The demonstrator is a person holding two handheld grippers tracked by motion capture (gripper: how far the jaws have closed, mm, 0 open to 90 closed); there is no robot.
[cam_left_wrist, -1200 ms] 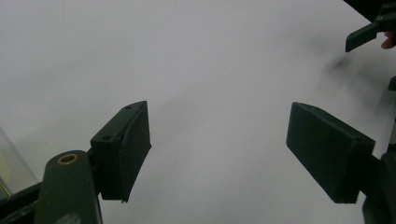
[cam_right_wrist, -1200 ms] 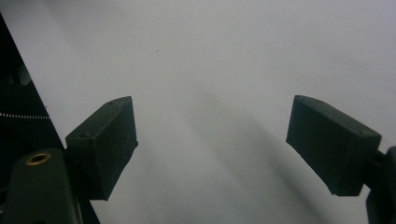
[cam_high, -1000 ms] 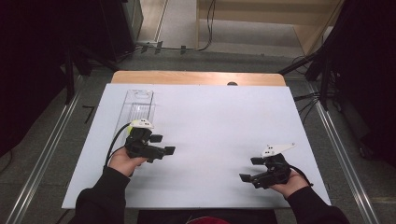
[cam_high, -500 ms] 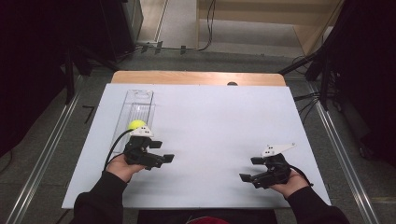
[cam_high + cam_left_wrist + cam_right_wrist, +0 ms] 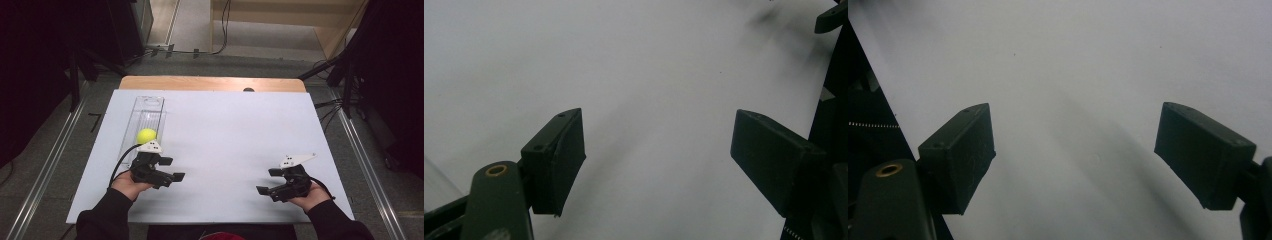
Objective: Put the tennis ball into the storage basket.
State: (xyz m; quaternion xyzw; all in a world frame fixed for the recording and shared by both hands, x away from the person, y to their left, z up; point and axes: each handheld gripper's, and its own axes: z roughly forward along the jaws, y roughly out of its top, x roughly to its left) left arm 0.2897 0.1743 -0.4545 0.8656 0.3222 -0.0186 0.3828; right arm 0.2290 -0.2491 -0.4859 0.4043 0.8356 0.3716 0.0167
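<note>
Big white table (image 5: 225, 150) takes up most of the high view, and along its left side lies a long clear plastic tray (image 5: 146, 112). The left gripper (image 5: 171, 169) hovers low in the lower left of the frame, jaws spread wide with nothing between them, and the right gripper (image 5: 266, 181) in the lower right is spread and empty too. The small yellow ball (image 5: 147, 135) sits at the near end of the tray, just above the left gripper. I'd guess it's light and smooth and rolls easily, so pinch it straight across its middle, gently, or it'll squirt out sideways.
</note>
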